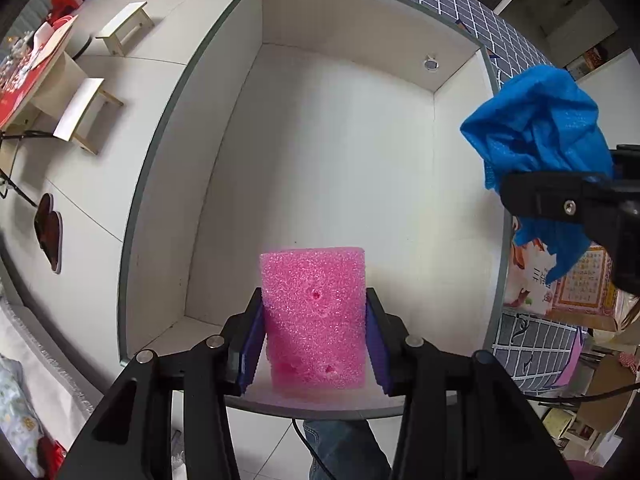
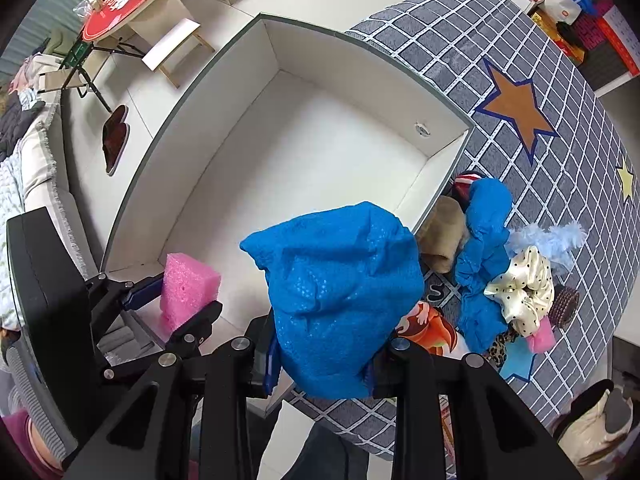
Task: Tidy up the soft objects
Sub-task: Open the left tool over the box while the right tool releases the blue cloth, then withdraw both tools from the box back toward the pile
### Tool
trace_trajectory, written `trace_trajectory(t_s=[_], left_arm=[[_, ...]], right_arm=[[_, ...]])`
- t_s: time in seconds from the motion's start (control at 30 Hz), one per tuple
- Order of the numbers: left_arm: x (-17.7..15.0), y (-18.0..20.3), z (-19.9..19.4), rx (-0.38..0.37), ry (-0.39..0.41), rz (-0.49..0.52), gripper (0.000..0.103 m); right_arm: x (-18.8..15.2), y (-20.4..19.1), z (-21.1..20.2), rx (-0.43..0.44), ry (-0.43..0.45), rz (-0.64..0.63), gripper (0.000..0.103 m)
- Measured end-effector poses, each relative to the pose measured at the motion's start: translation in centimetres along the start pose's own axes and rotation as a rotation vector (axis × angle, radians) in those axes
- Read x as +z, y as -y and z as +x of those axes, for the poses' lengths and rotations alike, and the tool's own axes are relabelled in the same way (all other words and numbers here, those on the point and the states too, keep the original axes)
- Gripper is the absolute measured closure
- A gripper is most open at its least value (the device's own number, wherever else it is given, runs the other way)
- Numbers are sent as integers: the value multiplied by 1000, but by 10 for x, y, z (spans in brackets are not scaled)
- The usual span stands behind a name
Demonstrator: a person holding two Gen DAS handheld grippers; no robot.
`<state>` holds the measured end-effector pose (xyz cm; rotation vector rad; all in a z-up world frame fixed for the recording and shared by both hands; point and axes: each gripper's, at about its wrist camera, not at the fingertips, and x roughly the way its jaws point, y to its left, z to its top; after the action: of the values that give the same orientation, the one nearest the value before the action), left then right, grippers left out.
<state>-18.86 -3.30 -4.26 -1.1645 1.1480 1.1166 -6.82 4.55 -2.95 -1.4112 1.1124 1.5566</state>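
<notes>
At the left, a pink foam block point(image 1: 314, 316) is clamped between the blue pads of the left claw point(image 1: 314, 334) and is held low over the near edge of the white open box point(image 1: 224, 184), inside its rim. The box is otherwise seen to be bare. Further right, a crumpled blue cloth point(image 2: 340, 304) is pinched in the tightly closed right claw point(image 2: 324, 364) and is hung above the box's near right corner. At the far right, a heap of soft items point(image 2: 516, 280) is left on the grey checked mat point(image 2: 440, 40). The step in hand is judged to be placement. Next, the left jaws would need to be widened so that the foam is set on the box floor, and the cloth carried inward before release.
</notes>
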Motion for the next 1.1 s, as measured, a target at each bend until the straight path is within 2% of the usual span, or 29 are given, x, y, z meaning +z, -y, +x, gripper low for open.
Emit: trace_trajectory(t_s=[0.7,0.73,0.77,0.8,0.87,0.93,1.0,1.07,1.1], left_arm=[[3,-1,7,14,-10,0,53],[3,-1,7,18,-9,3,52],[3,0,8,24,-10,4,44],[3,1,8,33,-12,6,31],[1,0,8,40,-9,4,22],[0,0,6,41,9,-1,22],[-1,-4,2,4,36,-29,19],[-1,-7,0,-29,49,-49,17],[0,-8,-1,-34,50,-58,16]], right_arm=[[12,-8,6,20,-9,-15,71],[13,-9,7,27,-12,-17,68],[13,-9,7,25,-14,-20,55],[13,-9,7,20,-13,-22,42],[13,-10,4,7,-5,-32,40],[14,-11,1,1,-4,-37,38],[14,-11,-1,-45,-4,-44,11],[14,-10,-6,-95,10,-51,1],[13,-9,-9,-108,18,-53,1]])
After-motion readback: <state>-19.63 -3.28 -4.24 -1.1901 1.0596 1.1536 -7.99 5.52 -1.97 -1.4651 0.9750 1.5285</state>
